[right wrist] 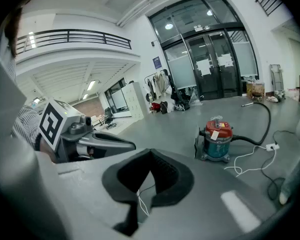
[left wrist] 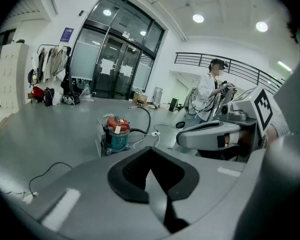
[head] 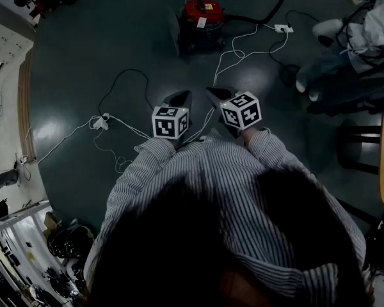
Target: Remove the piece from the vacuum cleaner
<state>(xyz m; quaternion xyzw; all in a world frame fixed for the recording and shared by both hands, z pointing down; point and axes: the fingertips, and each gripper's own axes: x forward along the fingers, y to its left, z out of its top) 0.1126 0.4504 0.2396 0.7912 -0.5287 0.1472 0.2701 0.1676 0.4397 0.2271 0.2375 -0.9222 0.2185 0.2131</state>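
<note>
Dark, glossy grey-green hall floor (head: pixel 115 43) spreads under the person, with glass doors at the far wall. Out on the open floor, far from any wall, stands the small canister vacuum cleaner with a red lid and teal body (head: pixel 203 15) (left wrist: pixel 115 134) (right wrist: pixel 217 139). It is upright, with a white tag on the lid. A thick black hose (head: pixel 269 11) curves away from it toward the person's right, and a thin grey panel (left wrist: pixel 99 139) stands against its other side. Which of these is the piece to remove I cannot tell.

The grey left gripper (head: pixel 179 98) (left wrist: pixel 151 151) and the grey right gripper (head: pixel 217 93) (right wrist: pixel 151 151) are held side by side near the chest. Each has its jaws brought together on nothing. The vacuum lies straight ahead and well apart, about midway between their two lines, so neither seems clearly nearer. The hose side probably favours the right gripper. Loose white cable (head: pixel 243 50) crosses the floor between person and vacuum and could catch a foot on the approach.
</note>
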